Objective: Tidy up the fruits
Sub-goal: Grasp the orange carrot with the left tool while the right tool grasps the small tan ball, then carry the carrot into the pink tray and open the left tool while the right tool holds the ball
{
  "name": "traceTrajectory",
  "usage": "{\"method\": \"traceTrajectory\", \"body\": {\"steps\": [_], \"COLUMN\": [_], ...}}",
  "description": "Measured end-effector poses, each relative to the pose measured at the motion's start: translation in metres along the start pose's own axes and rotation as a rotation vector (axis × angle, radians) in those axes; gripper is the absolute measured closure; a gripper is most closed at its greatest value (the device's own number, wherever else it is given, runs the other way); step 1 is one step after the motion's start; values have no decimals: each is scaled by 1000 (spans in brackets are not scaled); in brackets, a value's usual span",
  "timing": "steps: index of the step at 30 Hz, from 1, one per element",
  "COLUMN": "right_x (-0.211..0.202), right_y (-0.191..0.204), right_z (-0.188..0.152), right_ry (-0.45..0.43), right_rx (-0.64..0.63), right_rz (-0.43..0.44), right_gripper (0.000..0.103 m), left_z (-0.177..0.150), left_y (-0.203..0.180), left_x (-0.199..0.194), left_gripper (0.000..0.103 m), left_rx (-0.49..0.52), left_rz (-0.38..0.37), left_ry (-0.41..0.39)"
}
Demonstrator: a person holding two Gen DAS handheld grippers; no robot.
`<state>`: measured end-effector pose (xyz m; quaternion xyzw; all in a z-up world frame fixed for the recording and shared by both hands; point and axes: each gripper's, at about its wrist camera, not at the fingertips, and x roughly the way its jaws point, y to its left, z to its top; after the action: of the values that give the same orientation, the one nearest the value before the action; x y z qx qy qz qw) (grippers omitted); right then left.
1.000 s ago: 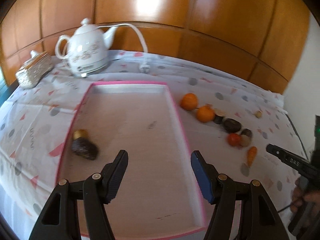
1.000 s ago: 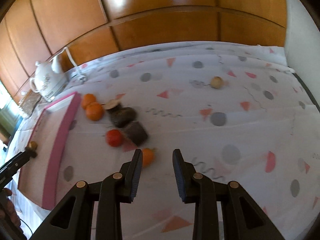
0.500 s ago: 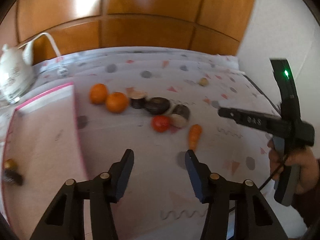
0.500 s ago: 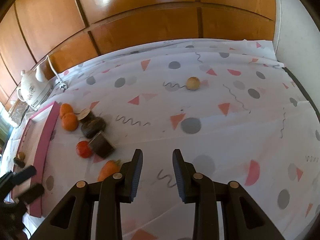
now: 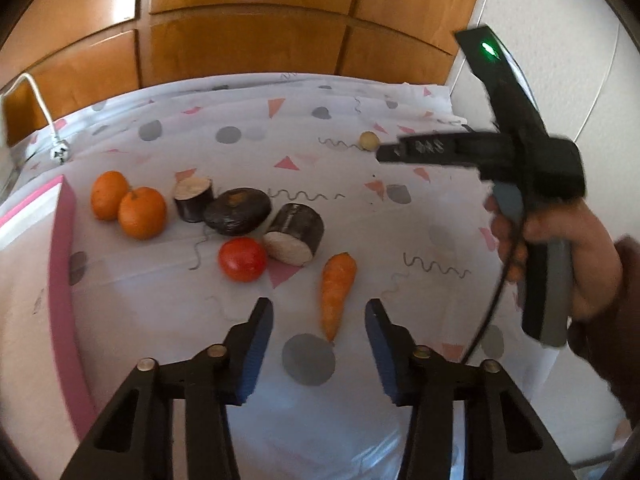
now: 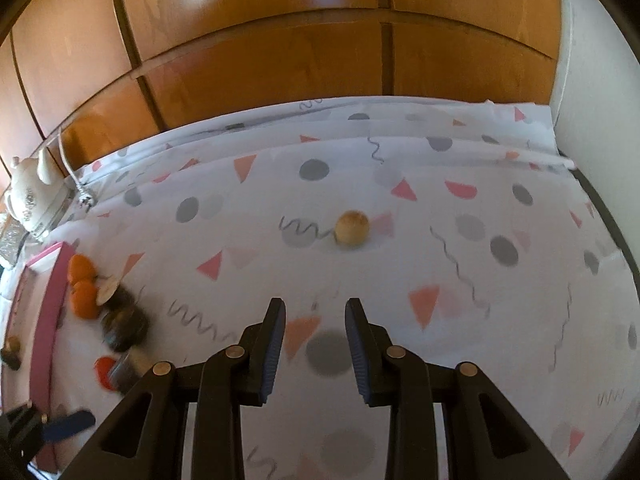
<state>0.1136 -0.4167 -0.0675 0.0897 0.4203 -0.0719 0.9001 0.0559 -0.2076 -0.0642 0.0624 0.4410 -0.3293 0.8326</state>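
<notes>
Through the left wrist camera we see the left tongs [image 5: 319, 322] spread above the patterned cloth on the bench [image 5: 420, 216], their jaws having just been closing, with nothing pinched — the narrow tip of the carrot [image 5: 337, 293] lies on the cloth between and just beyond the blue pads [image 5: 259, 336]. Past it sit a tomato [image 5: 242, 259], three dark stubby pieces, one of them [image 5: 295, 234] touching the tomato, and two oranges [image 5: 129, 206] side by side near the pink tray [image 5: 62, 264]. At the right, a hand [image 5: 576, 248] grips the right tongs, seen from the side. Through the right wrist camera we see the right tongs [image 6: 315, 312] with a narrow gap between the jaws and nothing in it — the cloth shows between them. A small tan round fruit [image 6: 352, 228] lies alone further ahead, well apart from the blurred cluster at the left beside the tray. A white teapot [image 6: 28, 196] stands at the far left corner.
</notes>
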Motion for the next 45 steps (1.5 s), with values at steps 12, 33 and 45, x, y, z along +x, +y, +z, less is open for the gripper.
{"method": "traceTrajectory", "body": {"steps": [12,33,45], "right_x": [53,17,-19], "right_y": [-16,11,43], "right_z": [40,4,-41], "right_ry": [32,56,65], "right_rx": [4,-82,-124], "right_rz": [-66,19,96], "right_gripper": [72,78,78], "left_z": [4,-11,-20], "left_y": [-4,11,24], "left_x": [26,10,-15], "left_gripper": [83,87,87], "left_rx": [-14,-58,-104], "left_rz": [-14,-15,52], "left_ry": [4,7,-27]}}
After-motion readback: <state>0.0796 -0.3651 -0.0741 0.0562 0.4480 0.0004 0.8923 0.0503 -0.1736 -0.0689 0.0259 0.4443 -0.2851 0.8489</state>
